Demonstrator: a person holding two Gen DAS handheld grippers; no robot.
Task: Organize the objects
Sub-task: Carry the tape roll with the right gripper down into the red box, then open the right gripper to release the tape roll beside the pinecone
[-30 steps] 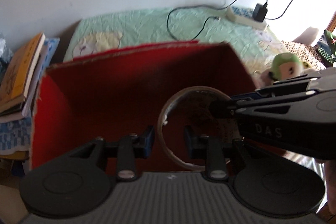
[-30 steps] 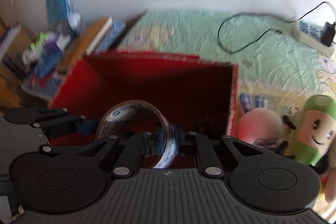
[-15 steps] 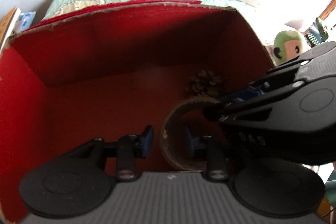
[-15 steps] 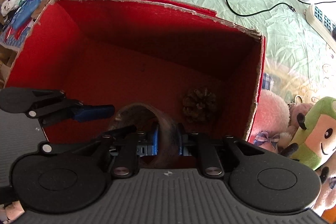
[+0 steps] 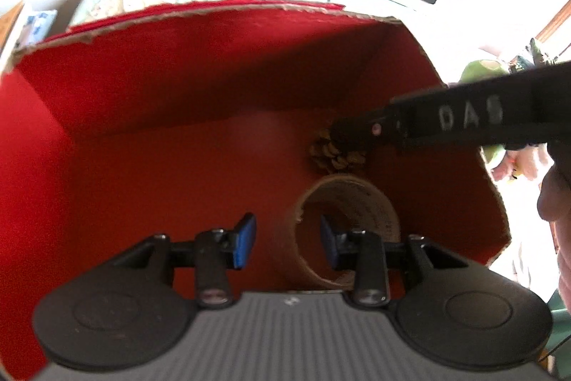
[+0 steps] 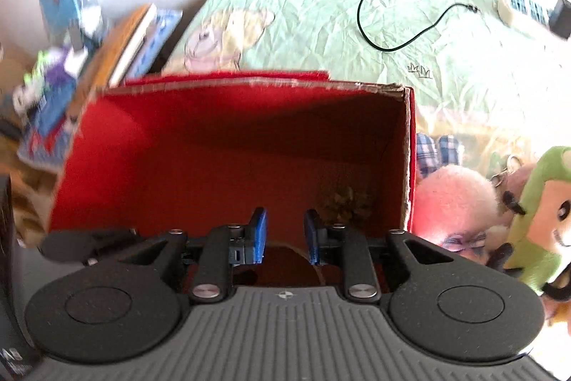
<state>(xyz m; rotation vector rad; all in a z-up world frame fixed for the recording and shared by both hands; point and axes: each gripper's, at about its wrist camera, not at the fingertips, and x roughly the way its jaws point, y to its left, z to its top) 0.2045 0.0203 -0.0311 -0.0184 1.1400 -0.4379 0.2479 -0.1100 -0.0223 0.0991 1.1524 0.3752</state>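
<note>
Tape roll (image 5: pixel 344 231) standing on edge on box floor, lower centre-right of left wrist frame; brown cardboard ring, print on inner face blurred, bottom edge cut off by gripper body. In right wrist frame only a thin arc of roll (image 6: pixel 303 254) visible below blue pads, rest hidden. Left gripper (image 5: pixel 287 241) jaws parted, just been opening; right blue pad inside ring, left pad outside, not pressing on the wall. Right gripper (image 6: pixel 283 234) jaws parted too, just been opening, nothing pinched between. Pine cone (image 5: pixel 335 154) just behind roll, scaly brown, upper part covered by right gripper's black arm. Red box (image 5: pixel 150 88), matte red inside, ragged cardboard rim, near wall cut off. Plush toys (image 6: pixel 499 202) right edge, fuzzy, partly cropped. Green wrinkled sheet (image 6: pixel 321 20) above box.
</note>
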